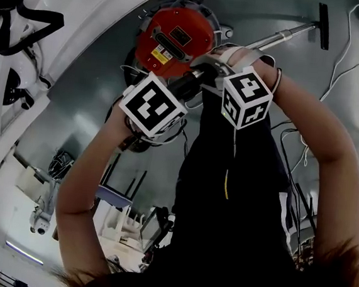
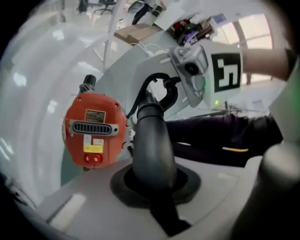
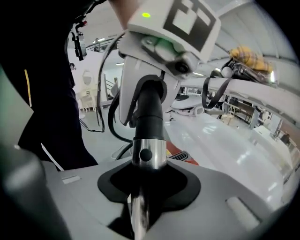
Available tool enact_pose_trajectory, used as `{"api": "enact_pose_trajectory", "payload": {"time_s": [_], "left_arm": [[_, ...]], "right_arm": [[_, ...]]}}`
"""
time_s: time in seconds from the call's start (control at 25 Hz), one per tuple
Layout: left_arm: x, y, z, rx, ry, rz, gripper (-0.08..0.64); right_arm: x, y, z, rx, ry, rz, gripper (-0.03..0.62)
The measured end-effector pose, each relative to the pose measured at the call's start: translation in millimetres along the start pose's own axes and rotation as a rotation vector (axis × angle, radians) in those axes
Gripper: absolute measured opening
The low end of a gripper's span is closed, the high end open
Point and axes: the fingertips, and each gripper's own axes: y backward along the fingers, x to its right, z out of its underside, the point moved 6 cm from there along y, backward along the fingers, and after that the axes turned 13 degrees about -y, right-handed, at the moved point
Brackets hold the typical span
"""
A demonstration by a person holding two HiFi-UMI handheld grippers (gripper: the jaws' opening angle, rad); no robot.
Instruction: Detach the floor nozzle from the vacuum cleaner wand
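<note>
The floor nozzle (image 1: 322, 25) is a dark, flat bar at the far end of the metal wand (image 1: 284, 35). It lies on the floor (image 1: 255, 11) at the top right of the head view, well apart from both grippers. The orange vacuum cleaner body (image 1: 176, 37) stands near the hands, on the other side.

The left gripper (image 2: 157, 197) is closed on the black bent handle tube (image 2: 151, 140), which comes up between its jaws and curves away. The right gripper (image 3: 143, 197) grips the wand at its near end, just below the shiny collar with a small dark button. So both grippers hold the handle end, close beside each other, and the whole length of the wand is between them and the nozzle.

I judge the wand to be stiff, light and smooth (polished metal is slippery for the pads), so a firm grip is needed and pulling along its length may slide. The nozzle looks like hard plastic, not heavy, probably held on the tube by friction or a catch; the pictures are too small to tell which. The good places to take hold are the nozzle neck and the wand just beside it, one gripper on each, so for this at least one gripper must go to the far end.
</note>
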Motion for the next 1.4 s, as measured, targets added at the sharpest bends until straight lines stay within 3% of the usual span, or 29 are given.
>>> {"api": "enact_pose_trajectory", "payload": {"time_s": [0.12, 0.2, 0.24, 0.36, 0.56, 0.64, 0.76, 0.92, 1.04, 1.16, 1.4], "left_arm": [[7.6, 0.6, 1.7, 0.102, 0.141, 0.253, 0.037], [7.9, 3.0, -4.6, 0.156, 0.191, 0.296, 0.037], [5.7, 5.2, -7.1, 0.161, 0.184, 0.252, 0.037], [-4.2, 10.6, -10.4, 0.107, 0.075, 0.018, 0.038], [-11.8, 11.5, -8.1, -0.077, -0.213, -0.355, 0.038], [-13.5, 9.7, -4.9, -0.119, -0.291, -0.417, 0.038], [-9.9, 8.7, 0.2, -0.098, -0.247, -0.291, 0.037], [-7.1, 4.4, 4.9, -0.03, -0.098, -0.09, 0.033], [4.3, 3.6, -1.7, 0.046, 0.013, 0.026, 0.035], [14.1, 2.7, -13.0, 0.069, 0.057, 0.056, 0.044], [15.8, -2.7, -11.3, 0.032, 0.037, 0.034, 0.052]], "right_arm": [[-1.9, 5.1, -1.2, 0.038, 0.081, 0.109, 0.126], [2.7, 6.9, 2.9, 0.017, 0.112, 0.14, 0.12], [7.0, 7.3, 3.9, -0.001, 0.112, 0.13, 0.12], [18.0, 7.2, 5.5, -0.042, 0.064, 0.049, 0.123], [19.1, 4.2, 11.1, -0.075, -0.114, -0.155, 0.132], [16.4, 4.0, 12.7, -0.059, -0.178, -0.213, 0.137], [7.8, 6.4, 10.8, -0.002, -0.193, -0.179, 0.135], [2.5, 7.9, 12.6, 0.025, -0.091, 0.002, 0.129], [2.6, 11.0, 16.2, 0.002, -0.043, -0.007, 0.126], [1.4, 13.8, 22.6, -0.025, -0.045, -0.065, 0.135], [-4.2, 5.1, 27.6, -0.032, -0.069, -0.054, 0.143]]}}
